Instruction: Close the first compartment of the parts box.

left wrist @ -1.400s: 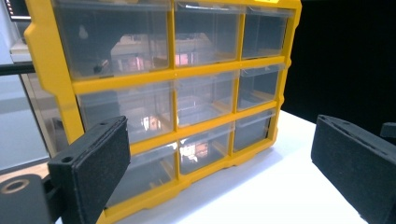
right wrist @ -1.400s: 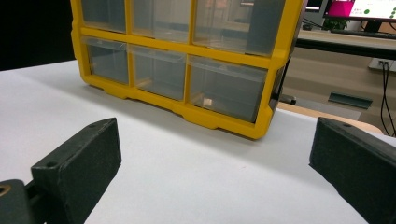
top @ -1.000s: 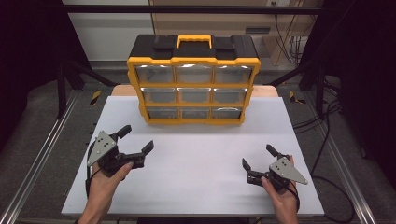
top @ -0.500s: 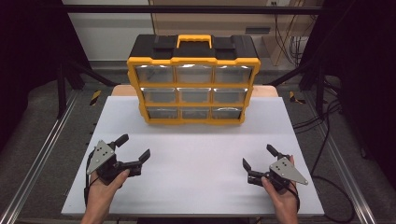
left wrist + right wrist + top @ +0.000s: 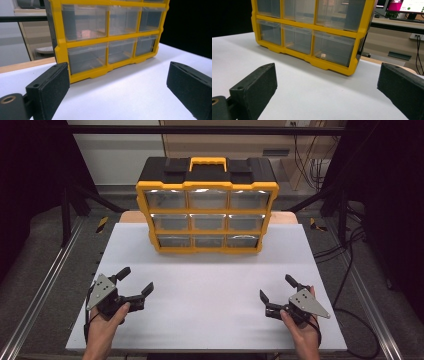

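Note:
A yellow and black organizer cabinet (image 5: 207,205) with clear drawers in three rows stands upright at the back of the white table (image 5: 210,280). The same cabinet (image 5: 107,37) rises ahead in the left gripper view, and the cabinet (image 5: 312,32) does too in the right gripper view. A small pale item lies in the bottom right drawer (image 5: 333,48). My left gripper (image 5: 136,281) is held near the front left of the table, jaws wide apart with nothing between them. At the front right my right gripper (image 5: 277,287) is open and empty too.
Metal rails (image 5: 40,290) run along both sides of the table. Cables (image 5: 345,255) trail on the floor at the right. A wooden board (image 5: 131,216) shows behind the white top. Bare white surface lies between the grippers and the cabinet.
My left gripper has drawn back toward the front edge of the table. The right gripper has stayed in place. Both remain open.

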The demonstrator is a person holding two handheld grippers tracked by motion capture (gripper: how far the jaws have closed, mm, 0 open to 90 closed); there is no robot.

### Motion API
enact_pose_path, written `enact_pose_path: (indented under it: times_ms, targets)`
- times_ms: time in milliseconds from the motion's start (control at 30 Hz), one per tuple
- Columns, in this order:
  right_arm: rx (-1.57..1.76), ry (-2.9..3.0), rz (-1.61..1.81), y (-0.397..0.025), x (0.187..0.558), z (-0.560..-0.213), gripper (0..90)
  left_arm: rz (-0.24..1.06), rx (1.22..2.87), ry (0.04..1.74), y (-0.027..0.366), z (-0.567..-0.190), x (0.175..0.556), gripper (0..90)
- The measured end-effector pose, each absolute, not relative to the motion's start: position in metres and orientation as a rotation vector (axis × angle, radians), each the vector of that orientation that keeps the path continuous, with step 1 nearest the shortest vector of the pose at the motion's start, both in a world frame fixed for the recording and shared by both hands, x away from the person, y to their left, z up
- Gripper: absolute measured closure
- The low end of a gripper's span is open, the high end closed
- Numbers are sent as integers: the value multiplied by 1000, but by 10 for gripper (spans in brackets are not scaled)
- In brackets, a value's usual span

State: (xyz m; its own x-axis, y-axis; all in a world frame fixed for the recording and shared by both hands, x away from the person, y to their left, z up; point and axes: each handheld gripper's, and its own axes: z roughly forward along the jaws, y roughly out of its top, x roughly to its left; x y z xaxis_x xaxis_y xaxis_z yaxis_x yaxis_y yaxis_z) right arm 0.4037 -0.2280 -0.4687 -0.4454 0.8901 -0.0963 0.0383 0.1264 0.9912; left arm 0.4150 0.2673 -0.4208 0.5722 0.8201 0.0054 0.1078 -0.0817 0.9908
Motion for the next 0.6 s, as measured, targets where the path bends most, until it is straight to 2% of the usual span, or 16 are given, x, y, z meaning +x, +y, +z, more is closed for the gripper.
enact_pose_path:
  times_ms: [600]
  targets:
    - [930,1625,1408,-233,404,-469,23,697,1574,756,258,-438,412,43]
